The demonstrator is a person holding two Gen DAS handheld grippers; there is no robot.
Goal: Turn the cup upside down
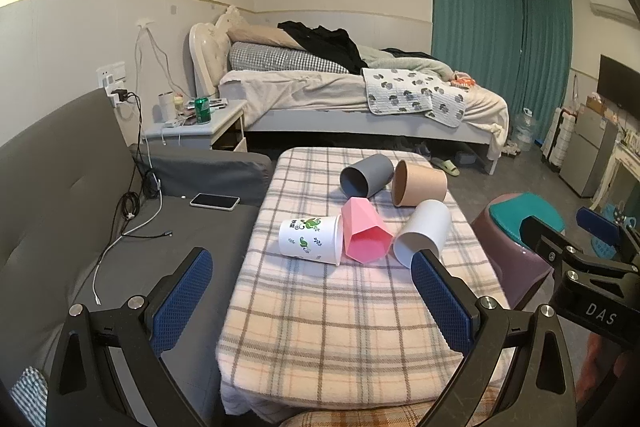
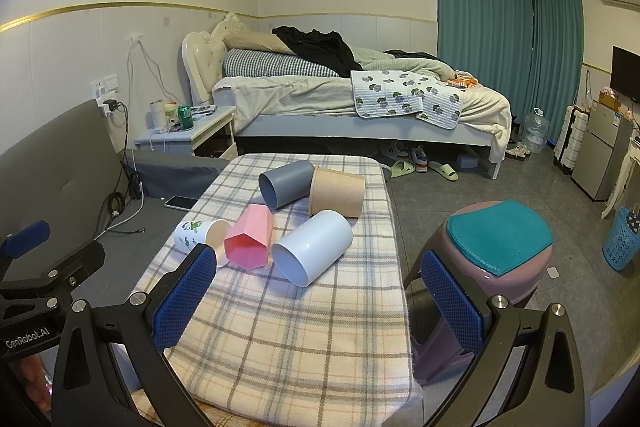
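Note:
Several cups lie on their sides on a plaid-covered table (image 1: 320, 327) (image 2: 288, 339): a white leaf-printed cup (image 1: 310, 239) (image 2: 196, 235), a pink faceted cup (image 1: 366, 231) (image 2: 250, 241), a white cup (image 1: 424, 231) (image 2: 312, 253), a grey cup (image 1: 366, 175) (image 2: 286, 183) and a tan cup (image 1: 420, 183) (image 2: 338, 195). My left gripper (image 1: 312, 267) is open and empty, held short of the cups. My right gripper (image 2: 316, 265) is open and empty, near the white cup's mouth. The right gripper also shows at the right edge of the left wrist view (image 1: 568, 227).
A grey sofa (image 1: 60, 187) with a phone (image 1: 215, 202) and cables lies left of the table. A purple stool with a teal cushion (image 2: 496, 239) stands right of it. A bed (image 2: 360, 99) and nightstand (image 2: 188, 135) are behind.

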